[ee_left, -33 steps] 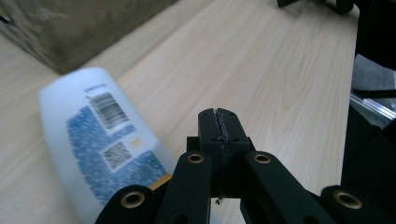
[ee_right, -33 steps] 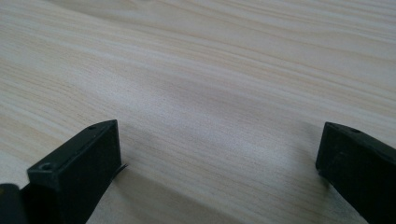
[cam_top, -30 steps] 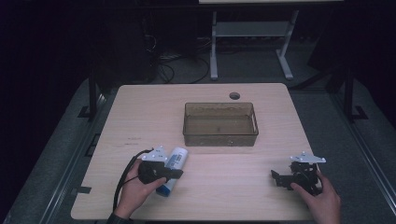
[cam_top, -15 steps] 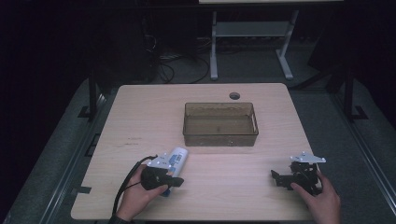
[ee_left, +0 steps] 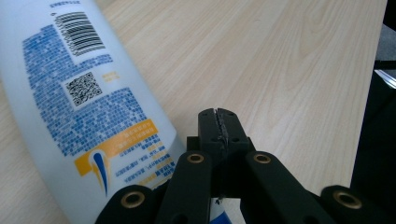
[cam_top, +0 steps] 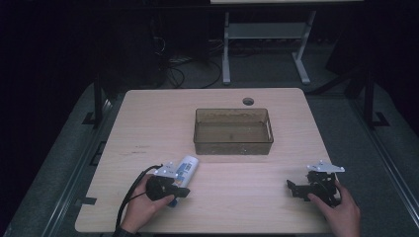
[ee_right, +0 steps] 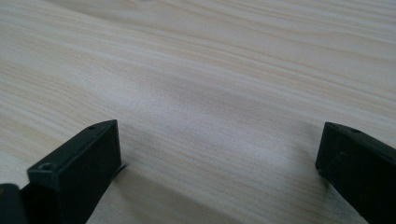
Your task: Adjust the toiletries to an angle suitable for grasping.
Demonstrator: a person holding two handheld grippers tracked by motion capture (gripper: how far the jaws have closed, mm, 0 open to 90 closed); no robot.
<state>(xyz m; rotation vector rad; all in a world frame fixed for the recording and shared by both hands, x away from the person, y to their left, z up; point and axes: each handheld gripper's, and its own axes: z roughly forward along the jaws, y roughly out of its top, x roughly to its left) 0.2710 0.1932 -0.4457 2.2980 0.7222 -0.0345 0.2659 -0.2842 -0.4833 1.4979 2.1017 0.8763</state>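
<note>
Left tongs [ee_left: 218, 122], jaws pressed together, lay just beside the white lotion bottle [cam_top: 184, 170], its long axis pointing toward the brown bin [cam_top: 232, 143]; right tongs [cam_top: 297, 188] gaped wide, well apart.

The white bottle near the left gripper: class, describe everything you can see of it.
The white bottle looks like smooth plastic and lies on its side on the pale wooden table, in front of the clear brown bin and apart from it. Its label carries dense blue print, a barcode, a QR code and an orange band. The left gripper, jaws closed and empty, sits right beside it; contact cannot be told. In the high view the hand covers its near end.
</note>
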